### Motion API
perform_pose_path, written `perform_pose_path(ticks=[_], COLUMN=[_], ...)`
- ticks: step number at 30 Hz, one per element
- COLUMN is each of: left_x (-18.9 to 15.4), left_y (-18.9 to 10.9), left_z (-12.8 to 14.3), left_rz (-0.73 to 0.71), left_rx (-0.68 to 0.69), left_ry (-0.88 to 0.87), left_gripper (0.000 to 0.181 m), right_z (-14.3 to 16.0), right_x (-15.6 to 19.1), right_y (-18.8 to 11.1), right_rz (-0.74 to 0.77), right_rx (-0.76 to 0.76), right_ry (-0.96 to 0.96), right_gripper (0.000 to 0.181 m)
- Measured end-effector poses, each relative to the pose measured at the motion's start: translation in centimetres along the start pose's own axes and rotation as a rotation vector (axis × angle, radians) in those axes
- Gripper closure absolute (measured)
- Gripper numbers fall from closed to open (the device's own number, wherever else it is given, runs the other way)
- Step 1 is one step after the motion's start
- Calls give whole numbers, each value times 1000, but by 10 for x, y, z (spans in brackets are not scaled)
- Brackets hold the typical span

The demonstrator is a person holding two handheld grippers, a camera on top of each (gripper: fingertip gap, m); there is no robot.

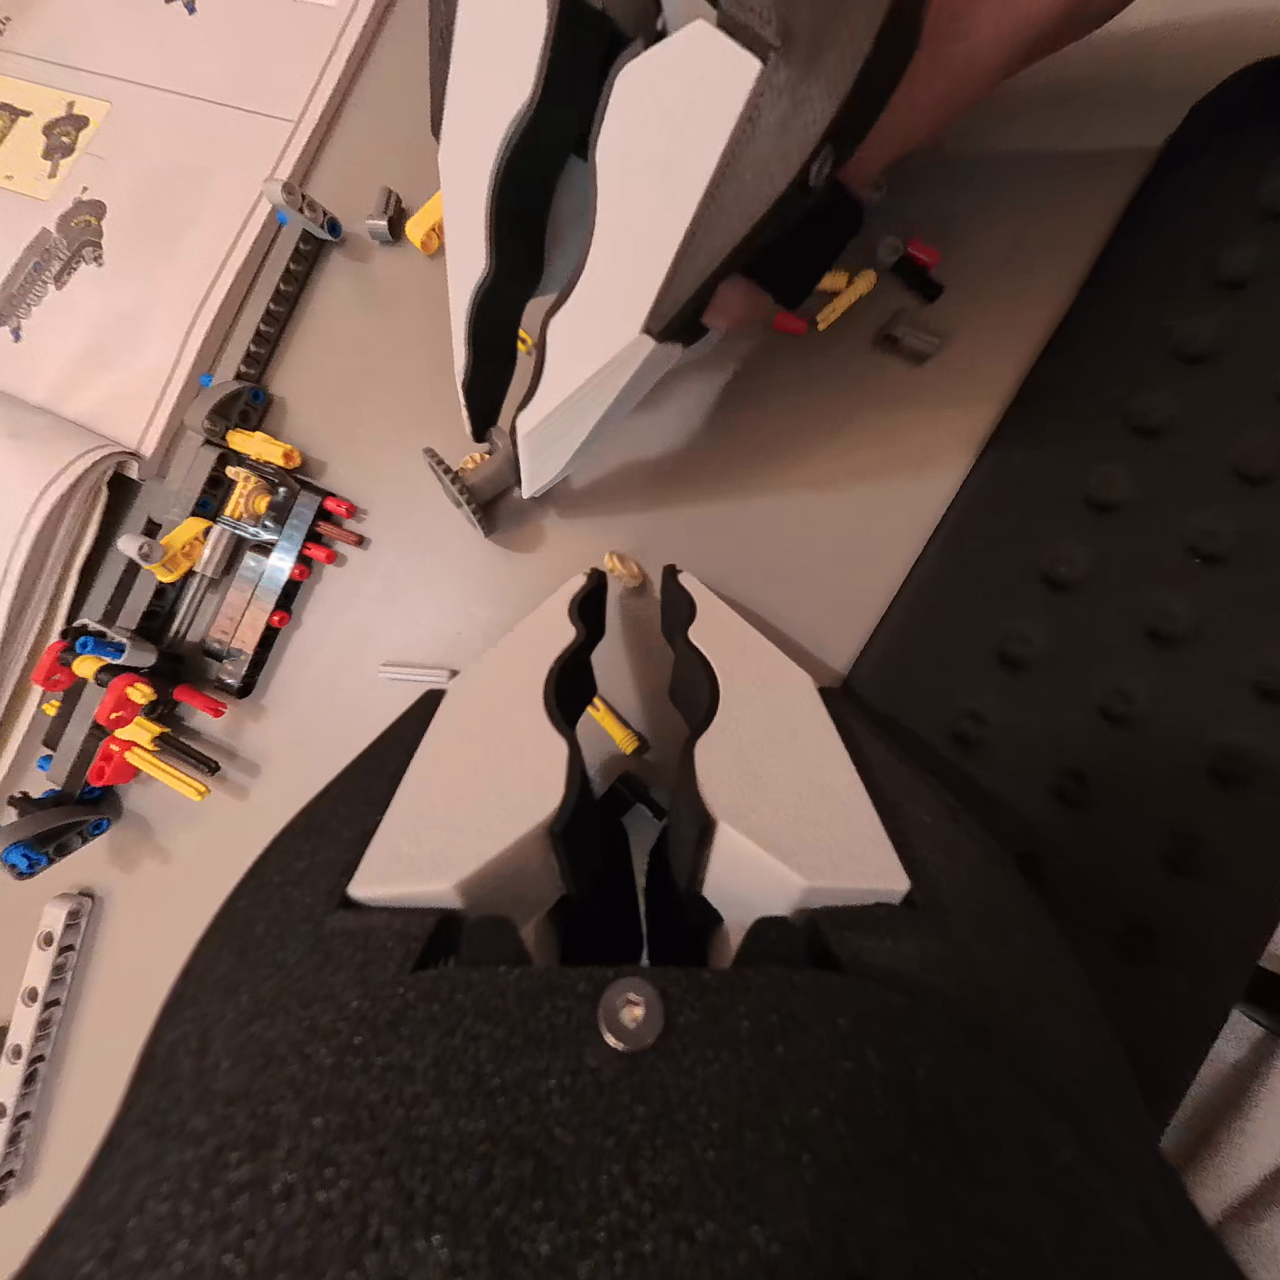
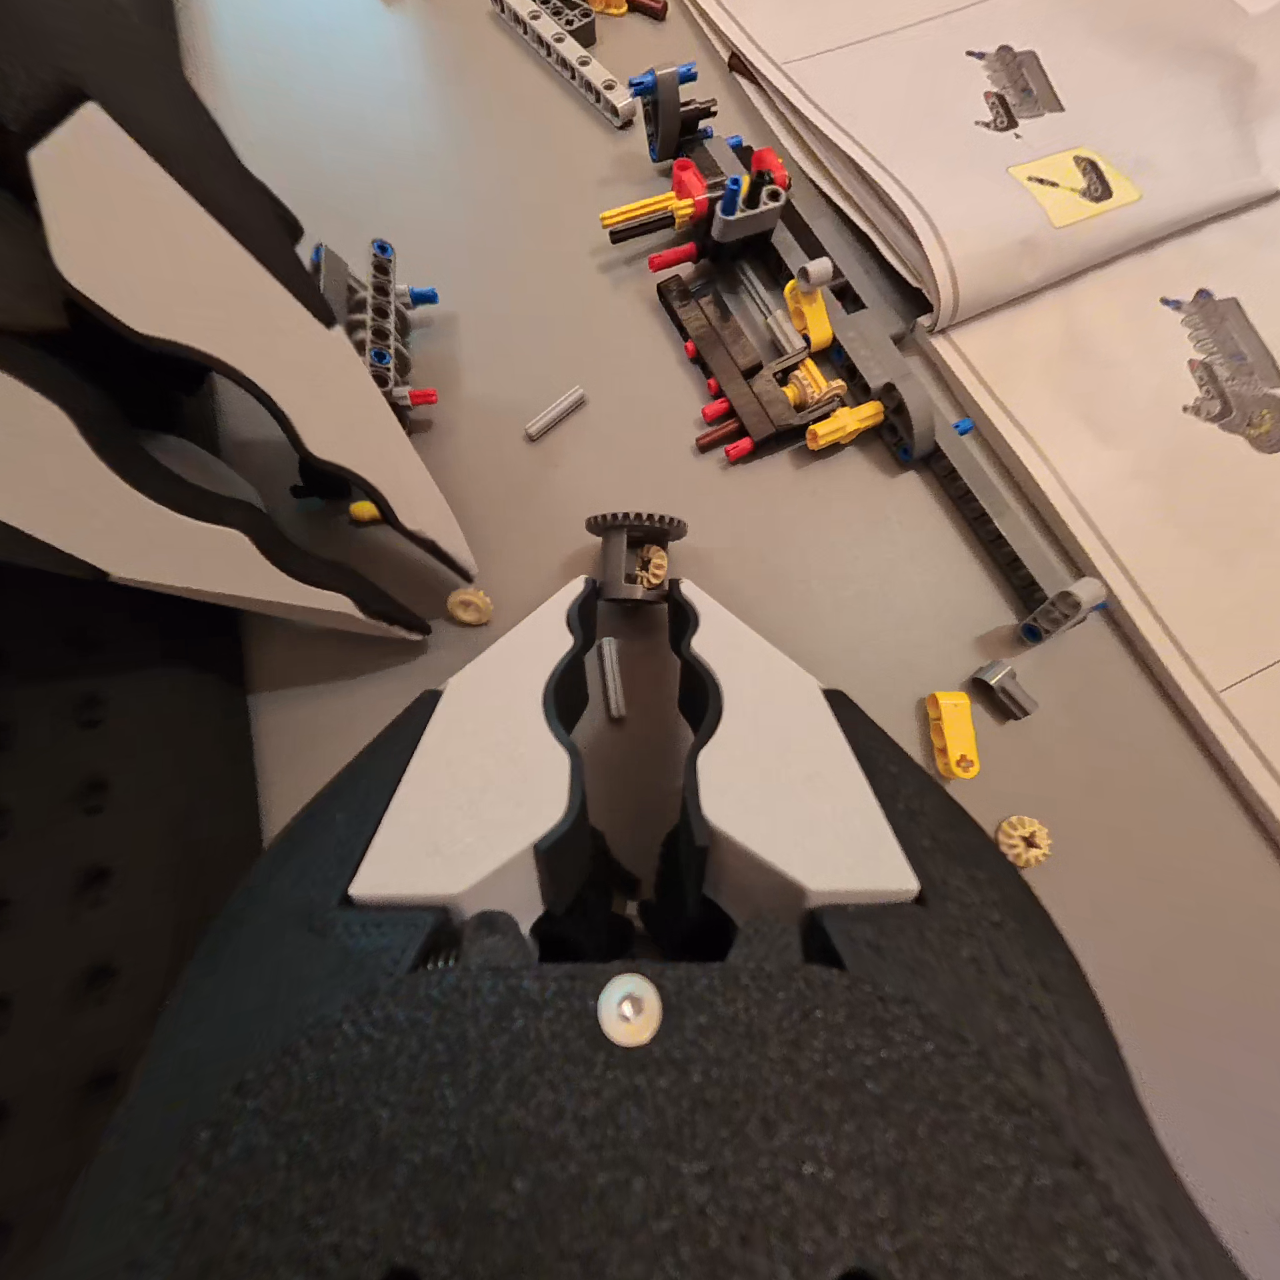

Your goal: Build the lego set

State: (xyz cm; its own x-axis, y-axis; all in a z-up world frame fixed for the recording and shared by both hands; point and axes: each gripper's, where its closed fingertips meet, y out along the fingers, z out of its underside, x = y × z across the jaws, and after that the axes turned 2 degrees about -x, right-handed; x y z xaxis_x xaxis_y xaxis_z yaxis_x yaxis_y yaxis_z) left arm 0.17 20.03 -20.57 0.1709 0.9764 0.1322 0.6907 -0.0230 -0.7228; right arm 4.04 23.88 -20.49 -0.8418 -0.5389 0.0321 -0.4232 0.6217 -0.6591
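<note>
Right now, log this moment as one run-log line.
right gripper: shut on differential gear | left gripper: open, by tan bevel gear on table | chassis assembly: untouched

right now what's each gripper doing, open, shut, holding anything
Left gripper: open, holding nothing; a tan bevel gear lies on the table at its fingertips.
Right gripper: shut on the grey differential gear piece.
</note>
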Motion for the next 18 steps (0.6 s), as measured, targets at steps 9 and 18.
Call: perform_pose_path(ticks=[9,18], left_x=[63,44], left_y=[-22,15], left_z=[-16,-22], left_rz=[-64,349], left_rx=[-93,-156], left_ry=[473,659], left_gripper=[148,127], right_z=[4,5], right_x=[1,6], right_y=[-3,-4], right_rz=[-138,-223], right_rx=[28,41], right_ry=[195,205], right_gripper=[162,162])
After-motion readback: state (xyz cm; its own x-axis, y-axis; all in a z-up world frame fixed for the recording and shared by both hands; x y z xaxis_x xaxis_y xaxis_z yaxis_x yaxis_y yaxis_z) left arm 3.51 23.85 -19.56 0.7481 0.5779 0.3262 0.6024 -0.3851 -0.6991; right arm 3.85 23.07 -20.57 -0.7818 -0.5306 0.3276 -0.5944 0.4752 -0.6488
